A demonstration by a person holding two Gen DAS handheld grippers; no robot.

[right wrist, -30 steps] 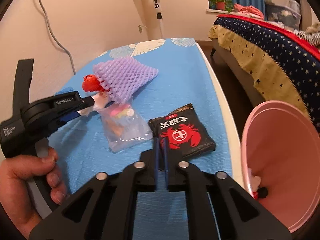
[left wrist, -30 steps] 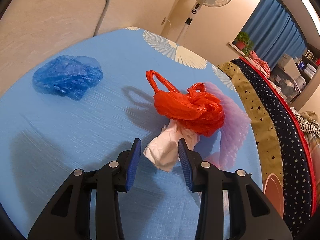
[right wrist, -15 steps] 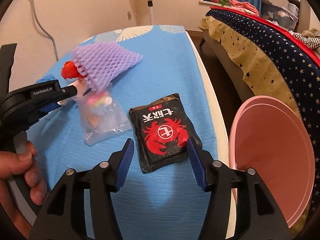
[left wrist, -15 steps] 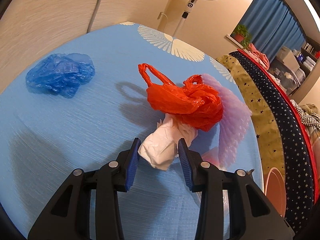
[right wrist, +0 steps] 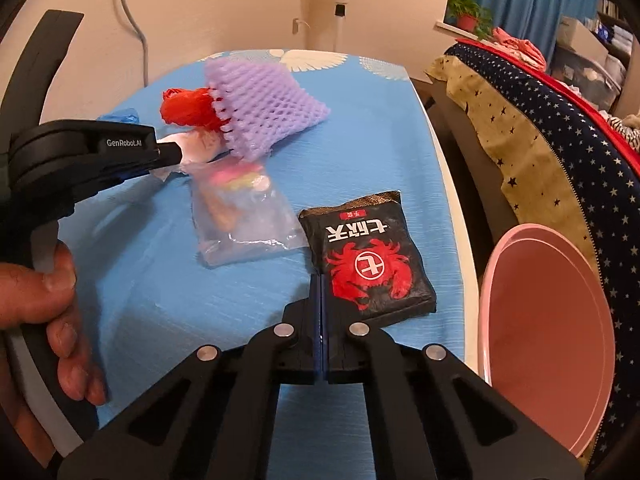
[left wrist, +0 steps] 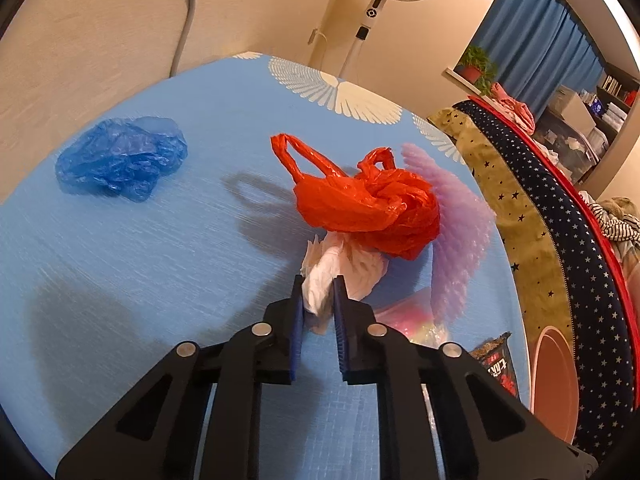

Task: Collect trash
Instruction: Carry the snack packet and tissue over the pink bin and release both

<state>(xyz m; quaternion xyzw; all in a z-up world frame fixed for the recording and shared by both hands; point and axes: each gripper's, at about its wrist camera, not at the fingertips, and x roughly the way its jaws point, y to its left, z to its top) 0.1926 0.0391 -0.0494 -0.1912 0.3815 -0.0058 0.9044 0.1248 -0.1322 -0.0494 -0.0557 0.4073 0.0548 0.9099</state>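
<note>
Left wrist view: the left gripper [left wrist: 317, 300] is clamped on a crumpled white tissue [left wrist: 340, 270], soft and papery, lying on a blue tablecloth [left wrist: 160, 260]. A glossy red plastic bag [left wrist: 368, 208] touches the tissue's far side; a purple foam net [left wrist: 460, 232] lies beyond, and a wrinkled blue plastic bag [left wrist: 120, 158] sits well apart to the left.

Right wrist view: the right gripper [right wrist: 321, 320] is closed on nothing, its tips beside the left edge of a flat black snack packet [right wrist: 370, 264], whose long axis runs away from the camera. A clear plastic bag [right wrist: 244, 220] lies left. The smooth pink bin [right wrist: 552, 320] stands right of the table, nearer this hand.
</note>
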